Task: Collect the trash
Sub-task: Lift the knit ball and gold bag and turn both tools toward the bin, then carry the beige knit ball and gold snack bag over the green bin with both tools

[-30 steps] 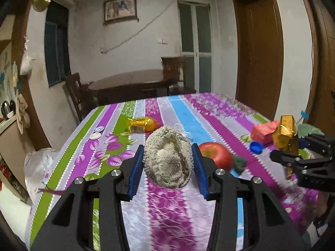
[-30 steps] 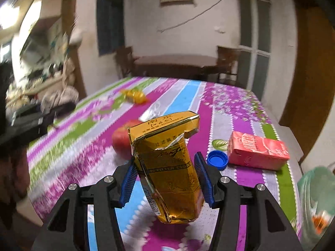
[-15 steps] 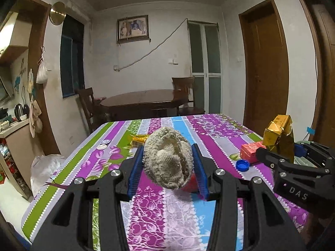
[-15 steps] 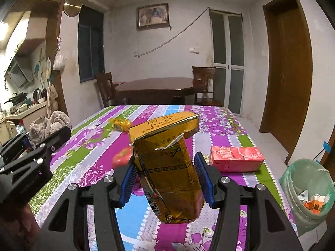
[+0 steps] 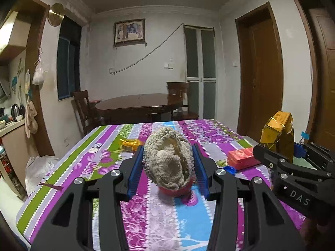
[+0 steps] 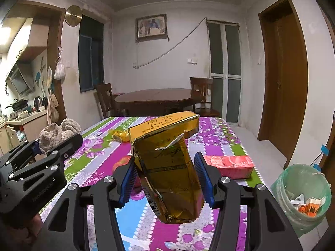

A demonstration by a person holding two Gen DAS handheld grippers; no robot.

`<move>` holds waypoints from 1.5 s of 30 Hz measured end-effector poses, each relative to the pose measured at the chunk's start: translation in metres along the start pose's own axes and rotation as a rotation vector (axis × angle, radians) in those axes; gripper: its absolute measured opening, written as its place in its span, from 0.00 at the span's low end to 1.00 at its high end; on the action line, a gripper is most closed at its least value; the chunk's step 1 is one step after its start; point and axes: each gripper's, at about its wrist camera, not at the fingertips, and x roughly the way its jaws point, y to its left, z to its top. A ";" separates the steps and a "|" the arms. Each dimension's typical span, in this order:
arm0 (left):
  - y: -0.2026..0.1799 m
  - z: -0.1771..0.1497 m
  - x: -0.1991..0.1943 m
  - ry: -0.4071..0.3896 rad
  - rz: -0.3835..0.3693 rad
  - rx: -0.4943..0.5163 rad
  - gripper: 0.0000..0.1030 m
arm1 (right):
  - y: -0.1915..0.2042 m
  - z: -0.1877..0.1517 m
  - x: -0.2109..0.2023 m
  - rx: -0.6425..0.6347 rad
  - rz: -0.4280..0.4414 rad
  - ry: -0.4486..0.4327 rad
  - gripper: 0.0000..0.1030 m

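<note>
Left wrist view: one beige cloth wad point(image 5: 168, 159) clamped in the left tool point(image 5: 167, 167), raised above the tabletop point(image 5: 146, 219). One gold packet point(image 6: 167, 167) clamped in the level right tool point(image 6: 167, 175); one red carton point(image 6: 230, 165) lies on the tabletop, one bin point(image 6: 301, 200) beside it.

Red carton point(image 6: 229, 165) beside bin point(image 6: 301, 198) — open floor

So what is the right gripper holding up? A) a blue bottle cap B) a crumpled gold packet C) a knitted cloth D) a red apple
B: in the right wrist view the right gripper has its blue pads on both sides of the crumpled gold packet, lifted above the table.
</note>
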 end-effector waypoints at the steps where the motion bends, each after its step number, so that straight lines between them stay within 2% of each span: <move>1: -0.004 0.001 -0.001 -0.004 -0.004 0.003 0.43 | -0.004 0.002 -0.003 0.000 -0.008 -0.004 0.53; 8: -0.038 0.013 0.005 -0.018 -0.075 0.018 0.43 | -0.043 0.012 -0.020 0.013 -0.078 -0.023 0.53; 12: -0.066 0.022 0.010 -0.026 -0.122 0.030 0.43 | -0.077 0.017 -0.031 0.024 -0.132 -0.028 0.53; 26: -0.201 0.039 0.048 -0.006 -0.341 0.100 0.43 | -0.247 0.022 -0.070 0.064 -0.348 0.007 0.53; 34: -0.261 0.039 0.072 0.026 -0.433 0.147 0.43 | -0.347 0.018 -0.078 0.105 -0.425 0.063 0.53; 45: -0.324 0.018 0.118 0.156 -0.510 0.214 0.43 | -0.451 -0.010 -0.049 0.192 -0.466 0.202 0.53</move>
